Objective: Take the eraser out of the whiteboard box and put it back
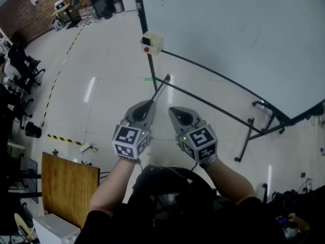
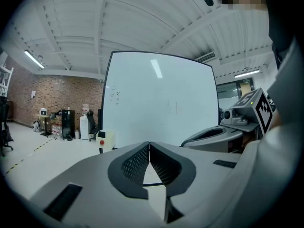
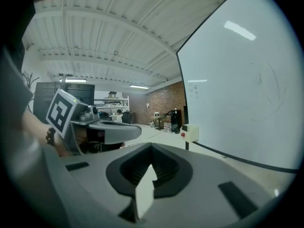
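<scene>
L gripper (image 1: 148,105) and R gripper (image 1: 175,112) were both clenched on nothing, side by side, well short of the whiteboard box (image 1: 152,43) at 12 o'clock. Eraser not seen, prob. inside the box.

Risk: reaching in w/ jaws closed could bump the box or fumble the eraser onto the floor.

Whiteboard (image 1: 238,29) stood at 1–2 o'clock. Stand's crossbars (image 1: 203,98) lay between. Wooden table (image 1: 68,187) at 8.

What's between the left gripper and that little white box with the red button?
In the head view, just the stand's black post and shiny floor.
</scene>
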`<state>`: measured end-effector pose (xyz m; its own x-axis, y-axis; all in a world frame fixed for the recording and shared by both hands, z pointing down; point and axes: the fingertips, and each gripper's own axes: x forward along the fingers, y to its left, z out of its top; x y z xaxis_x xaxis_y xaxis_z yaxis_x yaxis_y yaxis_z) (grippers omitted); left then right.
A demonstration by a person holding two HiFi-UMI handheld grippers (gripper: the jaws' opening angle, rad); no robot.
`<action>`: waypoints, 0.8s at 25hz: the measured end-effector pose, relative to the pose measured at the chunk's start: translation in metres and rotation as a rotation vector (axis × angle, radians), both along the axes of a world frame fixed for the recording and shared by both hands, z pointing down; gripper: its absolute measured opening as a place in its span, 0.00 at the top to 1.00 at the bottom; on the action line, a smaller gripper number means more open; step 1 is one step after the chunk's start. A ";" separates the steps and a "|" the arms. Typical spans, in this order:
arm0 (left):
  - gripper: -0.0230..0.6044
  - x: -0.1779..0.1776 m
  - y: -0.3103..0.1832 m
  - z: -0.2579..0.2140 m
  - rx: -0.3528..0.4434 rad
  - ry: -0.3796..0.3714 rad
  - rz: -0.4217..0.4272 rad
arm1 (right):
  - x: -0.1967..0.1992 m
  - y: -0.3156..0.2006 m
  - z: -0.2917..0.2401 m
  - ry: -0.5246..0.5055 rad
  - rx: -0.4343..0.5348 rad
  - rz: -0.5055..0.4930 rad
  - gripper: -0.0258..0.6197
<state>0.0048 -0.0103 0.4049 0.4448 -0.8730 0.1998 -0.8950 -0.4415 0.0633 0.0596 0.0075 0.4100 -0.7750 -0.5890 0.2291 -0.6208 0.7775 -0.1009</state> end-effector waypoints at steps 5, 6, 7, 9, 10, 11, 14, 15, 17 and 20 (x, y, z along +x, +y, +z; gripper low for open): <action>0.96 -0.003 -0.027 0.001 0.005 0.014 -0.010 | -0.001 -0.020 0.002 0.026 0.003 -0.004 0.94; 0.96 -0.004 -0.033 0.001 0.008 0.016 -0.010 | -0.002 -0.026 0.003 0.029 0.003 -0.002 0.94; 0.96 -0.006 -0.039 0.001 0.011 0.019 -0.010 | -0.003 -0.032 0.003 0.032 0.005 -0.001 0.94; 0.96 -0.009 -0.053 0.003 0.014 0.026 -0.009 | -0.007 -0.045 0.006 0.036 0.014 0.000 0.94; 0.96 -0.012 -0.060 0.004 0.017 0.028 -0.011 | -0.009 -0.052 0.006 0.038 0.017 0.003 0.94; 0.96 -0.016 -0.068 0.005 0.019 0.031 -0.012 | -0.012 -0.059 0.006 0.039 0.018 0.006 0.94; 0.96 -0.024 -0.093 0.007 0.018 0.048 -0.013 | -0.019 -0.081 0.010 0.052 0.009 0.014 0.94; 0.96 -0.028 -0.102 0.008 0.018 0.055 -0.012 | -0.022 -0.089 0.012 0.058 0.003 0.015 0.94; 0.96 -0.036 -0.121 0.012 0.012 0.066 -0.012 | -0.030 -0.106 0.015 0.069 -0.009 0.020 0.94; 0.96 -0.050 -0.151 0.017 0.003 0.074 -0.017 | -0.043 -0.132 0.018 0.079 -0.025 0.026 0.94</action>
<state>-0.0455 -0.1612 0.4221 0.4434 -0.8811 0.1643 -0.8953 -0.4267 0.1281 0.0170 -0.1241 0.4282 -0.7388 -0.6018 0.3033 -0.6471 0.7592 -0.0700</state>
